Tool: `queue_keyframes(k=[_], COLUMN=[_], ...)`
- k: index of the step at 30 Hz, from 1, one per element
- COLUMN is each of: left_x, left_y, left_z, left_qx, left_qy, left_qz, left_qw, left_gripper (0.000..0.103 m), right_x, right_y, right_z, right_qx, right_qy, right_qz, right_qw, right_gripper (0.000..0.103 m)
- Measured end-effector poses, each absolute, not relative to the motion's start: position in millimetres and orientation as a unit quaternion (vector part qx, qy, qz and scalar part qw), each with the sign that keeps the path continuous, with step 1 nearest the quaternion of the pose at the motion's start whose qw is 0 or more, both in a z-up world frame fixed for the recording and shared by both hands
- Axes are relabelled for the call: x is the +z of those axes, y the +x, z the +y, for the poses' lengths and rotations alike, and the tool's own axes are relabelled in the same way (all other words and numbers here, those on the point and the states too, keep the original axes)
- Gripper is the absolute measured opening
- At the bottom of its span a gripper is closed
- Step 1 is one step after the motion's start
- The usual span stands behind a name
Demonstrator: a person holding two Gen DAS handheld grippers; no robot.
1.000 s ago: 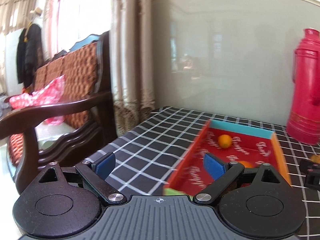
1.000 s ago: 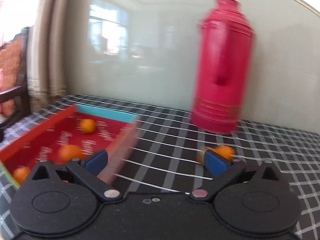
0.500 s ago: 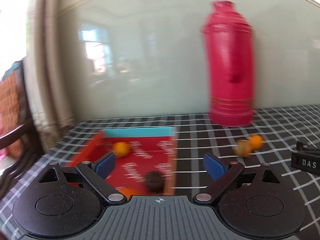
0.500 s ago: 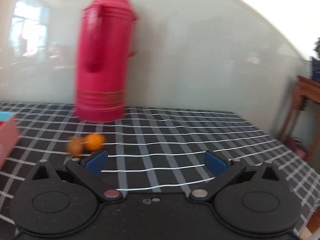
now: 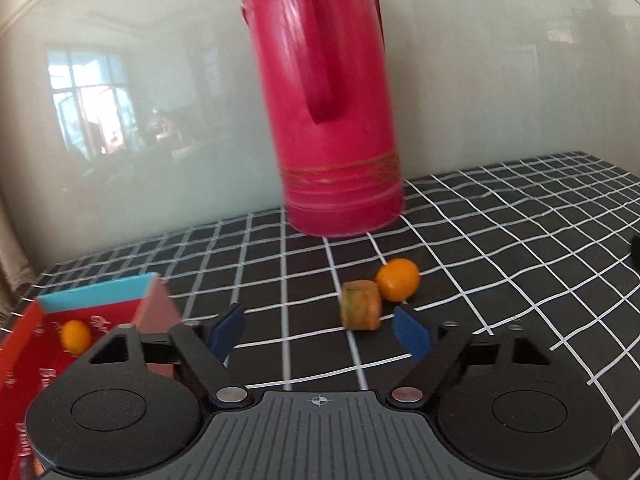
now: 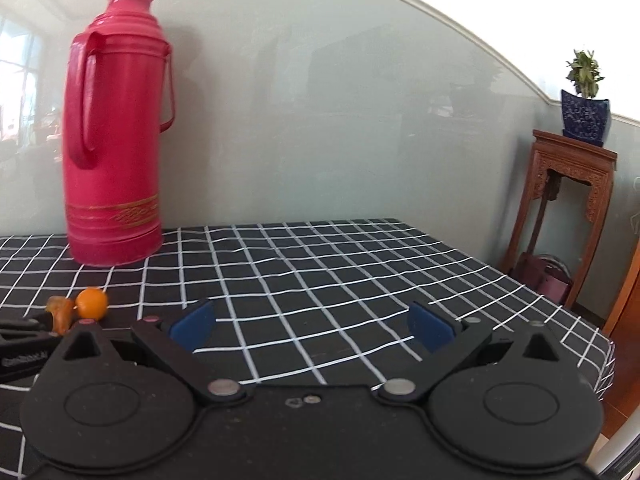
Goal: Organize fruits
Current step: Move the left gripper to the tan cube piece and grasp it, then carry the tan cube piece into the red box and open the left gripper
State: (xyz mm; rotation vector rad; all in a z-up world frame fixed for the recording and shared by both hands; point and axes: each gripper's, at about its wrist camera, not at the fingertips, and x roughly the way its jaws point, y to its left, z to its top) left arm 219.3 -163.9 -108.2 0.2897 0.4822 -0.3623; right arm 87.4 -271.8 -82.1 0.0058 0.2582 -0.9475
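Task looks partly done, judging by the layout: the red tray [image 5: 24,344] with its teal end wall sits at about 9 o'clock in the left wrist view and already holds at least one small orange fruit [image 5: 75,335]; the rest of the tray is cut off by the frame and the claw body, so the count inside cannot be told. Two pieces are left out on the checked bench [image 5: 500,240]: a round orange [image 5: 398,280] and a squat brownish-orange fruit piece [image 5: 360,305], touching or nearly touching each other, at roughly 1 o'clock from the left claw [image 5: 320,332] and just in front of the red thermos [image 5: 332,120]. Left claw is released, blue pads spread wide, nothing between them, pointed toward the loose pair with the brownish piece near the right pad. Right claw [image 6: 312,328] is also released and empty, aimed at bare bench; the same two fruits show at its 9 o'clock, well off its line, beside the left tool's tip. A plant stand [image 6: 568,200] with a potted plant [image 6: 585,112] stands off at 2 o'clock, irrelevant. Remaining work, likely: grab each loose piece and move it into the tray, left claw seemingly best placed.
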Motion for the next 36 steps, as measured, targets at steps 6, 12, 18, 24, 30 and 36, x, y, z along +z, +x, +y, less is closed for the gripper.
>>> queue_keyframes(k=[6,12,18,24,30,36], left_x=[-120,-128,-131,-129,-119,-88], left_y=[232,246,257,254,237,217], left_z=[-179,-191,-191,-191,-180,-141], left_qx=[-0.185,-0.19,-0.195,-0.191,-0.179,-0.12], left_qy=[0.149,0.147,0.128,0.128,0.136,0.132], left_qz=[0.249,0.269,0.284,0.273,0.24,0.187], left_qw=[0.939,0.933,0.93,0.934,0.944,0.966], left_gripper=[0.076,0.06,0.039,0.023,0.023,0.023], right_x=[-82,-83,-81,-81,-79,-78], right_y=[82,80,79,81,81,87], right_z=[-282,-287,-291,-290,-287,-273], right_qx=[-0.493,-0.478,-0.467,-0.459,-0.447,-0.422], right_qy=[0.008,0.017,0.027,0.024,0.022,0.015], right_qz=[0.122,0.126,0.129,0.129,0.124,0.124], right_qw=[0.861,0.869,0.875,0.879,0.886,0.898], right_gripper=[0.097,0.097,0.097,0.097,0.097,0.097])
